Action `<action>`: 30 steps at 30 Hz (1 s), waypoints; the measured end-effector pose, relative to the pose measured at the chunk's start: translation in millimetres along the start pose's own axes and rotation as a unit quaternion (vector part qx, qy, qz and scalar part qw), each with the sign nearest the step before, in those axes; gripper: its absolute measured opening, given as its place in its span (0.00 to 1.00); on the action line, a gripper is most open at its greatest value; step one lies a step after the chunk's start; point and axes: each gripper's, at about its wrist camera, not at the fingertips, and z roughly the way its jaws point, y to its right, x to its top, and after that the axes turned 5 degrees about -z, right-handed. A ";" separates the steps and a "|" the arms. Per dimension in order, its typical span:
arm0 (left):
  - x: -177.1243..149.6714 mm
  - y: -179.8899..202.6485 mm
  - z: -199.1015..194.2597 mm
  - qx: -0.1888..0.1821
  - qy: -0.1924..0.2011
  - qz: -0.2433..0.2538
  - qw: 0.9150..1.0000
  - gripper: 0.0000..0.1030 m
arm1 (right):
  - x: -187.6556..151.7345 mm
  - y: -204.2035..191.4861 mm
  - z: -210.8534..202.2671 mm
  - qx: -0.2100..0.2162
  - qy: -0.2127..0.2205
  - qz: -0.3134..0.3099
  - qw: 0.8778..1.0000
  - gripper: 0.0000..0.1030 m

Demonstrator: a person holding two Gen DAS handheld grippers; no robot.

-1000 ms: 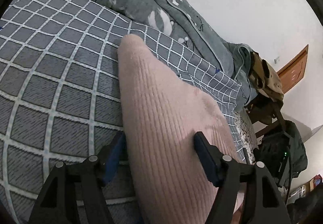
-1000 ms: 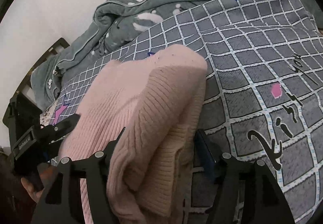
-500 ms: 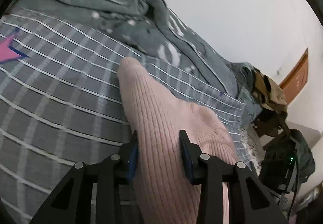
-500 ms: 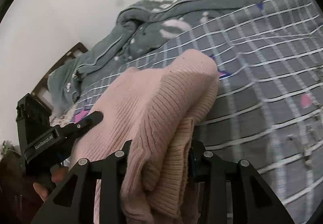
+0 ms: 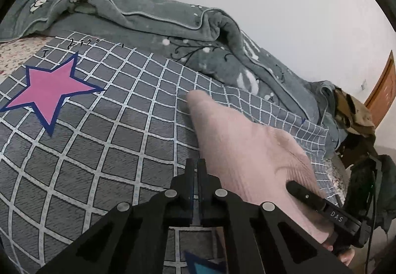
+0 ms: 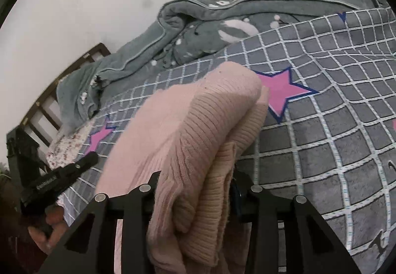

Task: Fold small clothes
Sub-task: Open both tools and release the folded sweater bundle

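The left hand-held gripper (image 5: 196, 170) has its two fingers pressed together, with no cloth seen between them. Its tips sit just beside the left edge of the pink ribbed sweater (image 5: 250, 150), over the grey checked bedspread (image 5: 104, 145); whether they touch the knit cannot be told. Ahead and to the left of this gripper a pink star (image 5: 49, 93) is printed on the bedspread. Farther ahead a rumpled grey-green blanket (image 5: 173, 26) lies along the wall.

In the left wrist view the sweater is a long, narrow fold. Its long axis runs away from the gripper, and its rounded end points toward the blanket.

The right hand-held gripper (image 6: 195, 180) is clamped narrowly on the near end of the sweater (image 6: 198, 120), with thick bunched layers filling the gap between its fingers. From this grip the sweater stretches forward and a little to the right over the bedspread (image 6: 334, 125), its rounded far end lying beside another pink star (image 6: 279, 91). To the left of this gripper the other hand-held gripper (image 6: 61, 175) is near the sweater's left edge.
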 end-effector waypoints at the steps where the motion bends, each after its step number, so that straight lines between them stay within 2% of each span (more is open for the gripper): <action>1: -0.7 1.5 0.8 0.002 -0.003 0.004 1.000 0.02 | -1.0 1.0 0.5 -0.003 -0.002 -0.001 1.000 0.41; 7: -10.4 17.3 3.4 0.030 -0.004 0.046 0.998 0.10 | -0.9 5.2 -12.0 -0.018 0.008 -0.013 1.000 0.48; 10: -13.6 24.6 3.6 0.042 0.000 0.066 0.997 0.29 | -0.3 4.9 -23.7 -0.026 0.025 -0.026 0.999 0.49; 13: -14.1 29.1 1.5 0.046 0.010 0.078 0.996 0.38 | 0.1 2.8 -35.7 -0.030 0.043 -0.042 0.998 0.49; 16: -11.7 30.3 1.0 0.040 0.015 0.078 0.996 0.54 | -0.2 1.9 -46.7 -0.032 0.059 -0.054 0.996 0.49; 24: -0.3 28.1 6.7 0.027 0.022 0.074 0.997 0.60 | 11.5 10.0 -51.7 -0.043 0.083 -0.053 0.994 0.49; 29: 10.5 30.3 17.4 0.032 0.024 0.072 0.997 0.60 | 37.1 19.7 -21.4 -0.053 0.045 -0.030 0.997 0.49; 30: 12.0 31.9 19.4 0.037 0.026 0.075 0.996 0.60 | 44.0 22.9 -10.1 -0.052 0.027 -0.025 0.998 0.49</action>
